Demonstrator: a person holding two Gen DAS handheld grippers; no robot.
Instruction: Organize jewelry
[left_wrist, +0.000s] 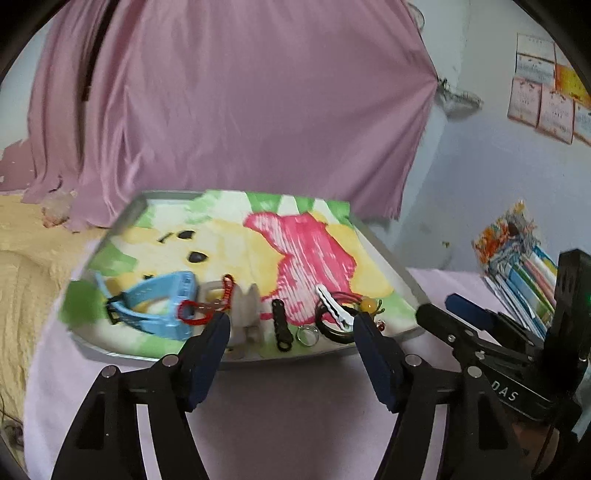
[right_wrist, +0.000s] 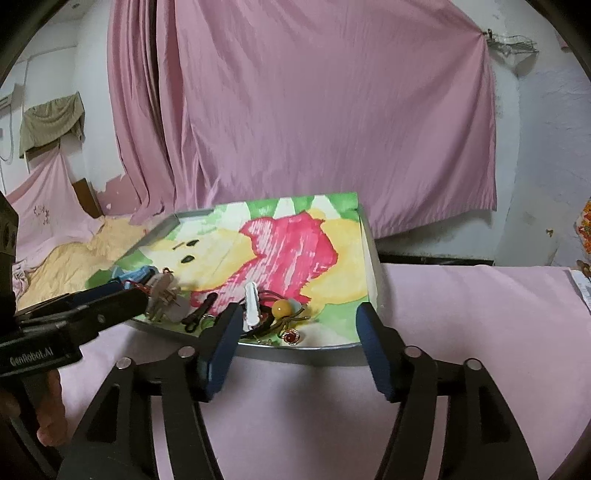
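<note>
Left wrist view: a metal tray (left_wrist: 373, 236) lined with a cartoon-print cloth (left_wrist: 258, 243) sits on a pink-covered surface (left_wrist: 277, 406), a pink curtain (left_wrist: 229, 92) hanging behind against a pale wall.

The jewelry lies along the tray's near edge: a blue watch (left_wrist: 159, 306) lying crosswise, a black clip (left_wrist: 280, 324) with its long axis running toward the camera, a white hair clip (left_wrist: 334, 307) slanted across a dark bangle (left_wrist: 332, 325), and a clear ring (left_wrist: 307, 335). The left gripper (left_wrist: 291, 325) and right gripper (right_wrist: 300, 317) both hover at the tray's near edge, jaws spread wide and empty.
</note>
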